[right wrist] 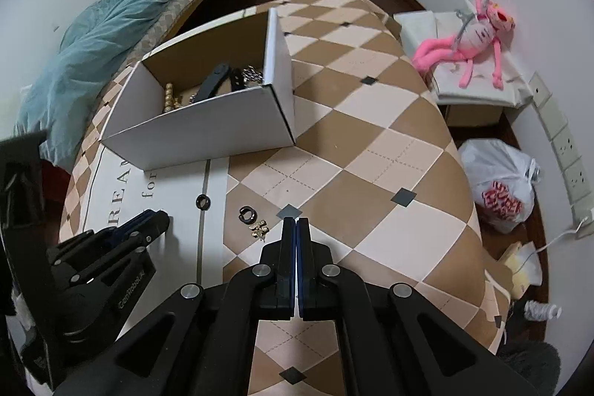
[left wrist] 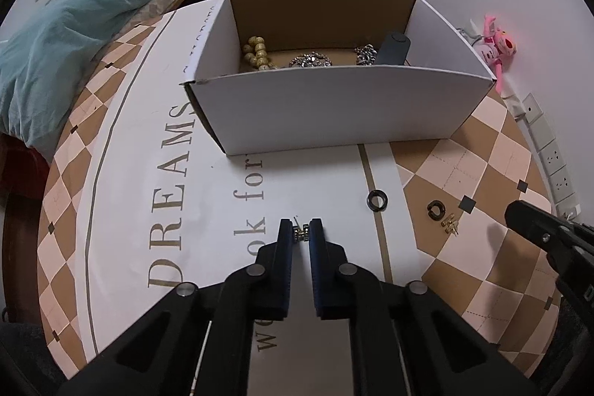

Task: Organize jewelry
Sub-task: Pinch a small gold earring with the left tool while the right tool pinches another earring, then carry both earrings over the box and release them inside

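Left wrist view shows my left tool [left wrist: 301, 233] pinched on a tiny sparkly earring [left wrist: 301, 232], held between its tips just above the surface [left wrist: 326, 180]. The white box [left wrist: 334, 106] sits straight ahead, with its long side lying across my path, so I think I must lift up and over that wall. Beads and shiny pieces already lie inside. My right tool [right wrist: 296, 223] is closed on nothing, near a gold earring [right wrist: 258, 228] and a black ring [right wrist: 247, 214]. Farther off are a bed with a blue blanket [left wrist: 74, 36] and a pink toy [right wrist: 479, 28].
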Available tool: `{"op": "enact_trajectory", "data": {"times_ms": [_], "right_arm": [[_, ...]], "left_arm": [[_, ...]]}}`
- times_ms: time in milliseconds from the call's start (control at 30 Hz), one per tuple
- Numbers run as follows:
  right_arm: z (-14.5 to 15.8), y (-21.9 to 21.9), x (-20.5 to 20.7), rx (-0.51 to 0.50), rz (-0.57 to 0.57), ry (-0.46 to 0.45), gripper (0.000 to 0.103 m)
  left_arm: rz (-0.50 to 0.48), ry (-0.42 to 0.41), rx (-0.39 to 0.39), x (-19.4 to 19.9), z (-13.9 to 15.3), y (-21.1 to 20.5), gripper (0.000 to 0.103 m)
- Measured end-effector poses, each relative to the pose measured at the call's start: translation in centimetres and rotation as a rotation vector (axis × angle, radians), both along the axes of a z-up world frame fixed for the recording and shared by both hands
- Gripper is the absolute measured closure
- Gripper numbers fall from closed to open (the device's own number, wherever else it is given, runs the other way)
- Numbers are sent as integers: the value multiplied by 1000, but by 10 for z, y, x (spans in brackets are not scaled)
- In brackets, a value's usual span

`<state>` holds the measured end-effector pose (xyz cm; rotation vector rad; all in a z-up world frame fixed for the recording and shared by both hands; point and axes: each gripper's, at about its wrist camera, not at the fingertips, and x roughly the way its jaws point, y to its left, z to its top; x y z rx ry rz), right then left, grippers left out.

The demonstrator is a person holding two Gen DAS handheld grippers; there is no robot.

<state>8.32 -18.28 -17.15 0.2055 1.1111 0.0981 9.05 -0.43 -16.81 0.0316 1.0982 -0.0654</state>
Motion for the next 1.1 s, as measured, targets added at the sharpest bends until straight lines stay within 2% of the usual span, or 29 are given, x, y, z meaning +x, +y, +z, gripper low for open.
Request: {"op": "enact_trajectory", "data": {"times_ms": [33, 100, 133, 167, 400, 433, 467, 567, 667, 833, 933, 1100], "right_arm": [[-2, -2, 2, 18, -3, 13, 96], [-4, -3, 3, 32, 2, 11, 73], [-4, -1, 4, 37, 12, 11, 56], [-5, 1, 4, 42, 20, 10, 49], [-14, 40, 6, -75, 119, -11, 49], [-19, 47, 6, -109, 133, -6, 52], [-23, 49, 5, -122, 143, -3, 60], [-28, 61, -1, -223, 181, -49, 92], [-30, 64, 0, -231, 195, -53, 92], [-20, 53, -3, -169, 166, -58, 92], [8, 43, -3, -104, 142, -97, 92], [59, 30, 25, 12, 133, -161, 92]], "left_arm": [[1, -4, -1, -1, 1, 2, 97], [8, -7, -1, -2, 3, 7, 97], [11, -9, -1, -3, 4, 11, 97], [16, -12, 2, -4, 5, 14, 97], [48, -3, 8, -8, 5, 31, 97], [51, -2, 9, -8, 5, 33, 97], [53, -1, 9, -9, 4, 33, 97], [57, 5, 9, -10, 3, 34, 97], [57, 5, 8, -10, 3, 34, 97], [50, -6, -16, -12, 16, 32, 97], [38, -27, -49, -11, 36, 29, 97], [3, -67, -137, 15, 79, 19, 97]]}}
